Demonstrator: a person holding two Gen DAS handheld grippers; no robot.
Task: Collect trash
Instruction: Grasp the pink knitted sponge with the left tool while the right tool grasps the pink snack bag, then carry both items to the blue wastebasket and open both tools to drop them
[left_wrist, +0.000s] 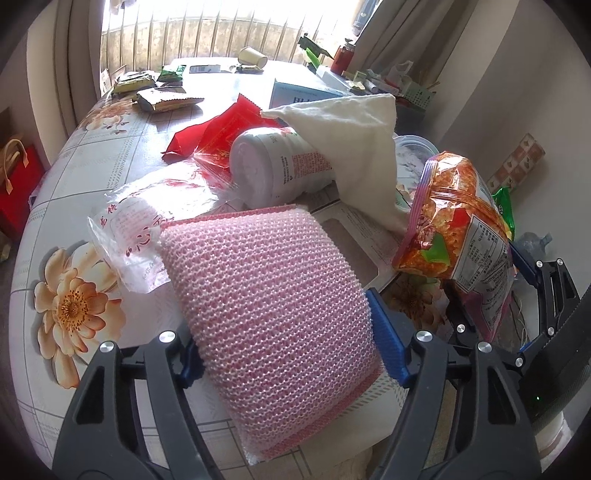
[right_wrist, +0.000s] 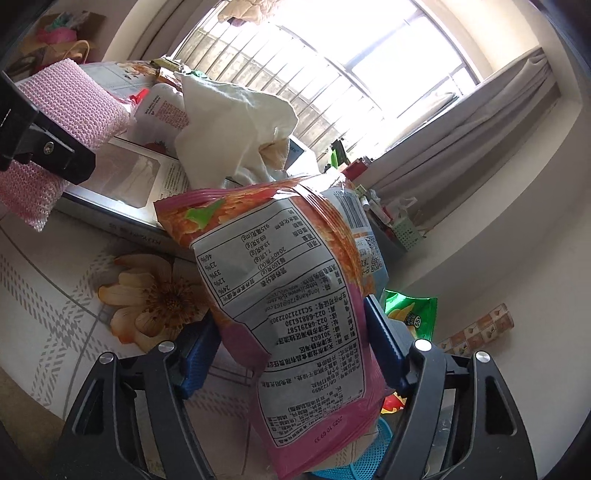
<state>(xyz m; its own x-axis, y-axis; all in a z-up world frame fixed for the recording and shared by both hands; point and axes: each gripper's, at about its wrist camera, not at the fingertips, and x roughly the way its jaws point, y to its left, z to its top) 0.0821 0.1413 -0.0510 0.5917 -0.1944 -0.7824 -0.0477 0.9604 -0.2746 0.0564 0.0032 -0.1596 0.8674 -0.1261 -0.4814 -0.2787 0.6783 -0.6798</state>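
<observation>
Clamping my left tool (left_wrist: 284, 343) on the pink sponge (left_wrist: 273, 295) above the surface's (left_wrist: 74, 192) near edge; my right tool (right_wrist: 291, 354) pinches the snack bag (right_wrist: 291, 295), printed "022-68816130", off that edge.

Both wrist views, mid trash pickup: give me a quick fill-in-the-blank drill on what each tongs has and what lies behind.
1. The left tongs grip a knitted scouring pad coloured ____.
2. The right tongs grip an orange and pink ____ printed with a nutrition table.
3. The white plastic bottle behind the pad lies on its ____.
4. The tablecloth is printed with ____.

Missing words: pink; snack bag; side; flowers
</observation>
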